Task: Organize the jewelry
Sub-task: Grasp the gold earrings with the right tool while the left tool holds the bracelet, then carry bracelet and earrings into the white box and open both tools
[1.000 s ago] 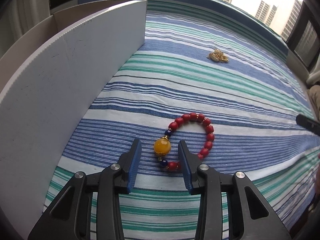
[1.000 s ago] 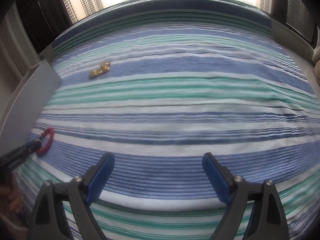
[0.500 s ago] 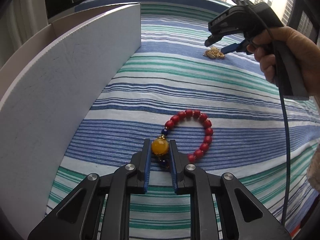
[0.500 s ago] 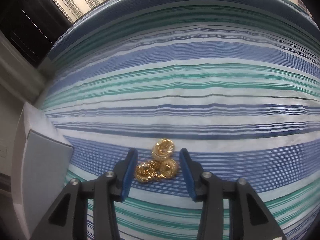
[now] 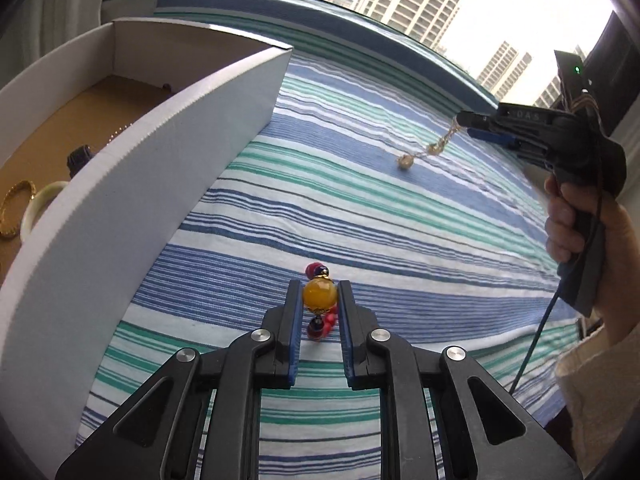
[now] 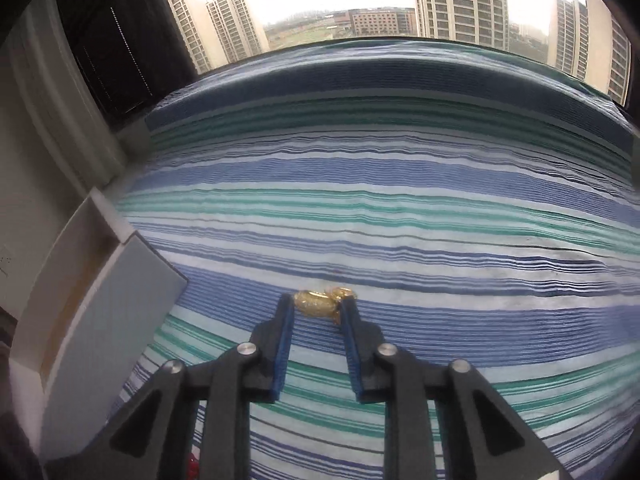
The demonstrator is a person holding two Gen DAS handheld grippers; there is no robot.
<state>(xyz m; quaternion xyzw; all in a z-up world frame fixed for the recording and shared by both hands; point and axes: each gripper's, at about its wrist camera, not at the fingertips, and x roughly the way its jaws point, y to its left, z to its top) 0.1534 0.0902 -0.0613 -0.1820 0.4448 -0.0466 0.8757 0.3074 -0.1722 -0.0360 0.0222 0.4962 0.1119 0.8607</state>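
Left wrist view: left claw (image 5: 319, 300) pinches the red bead bracelet (image 5: 319, 295) by its amber bead above the striped cloth (image 5: 360, 208), right claw (image 6: 318, 307) clamping the gold chain (image 6: 316, 303), white box (image 5: 132, 184) alongside.

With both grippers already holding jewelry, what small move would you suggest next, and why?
Probably carry the left gripper, shut on the beaded bracelet, leftward over the white box wall. The bracelet hangs clear of the striped cloth, and other jewelry already lies inside the box.
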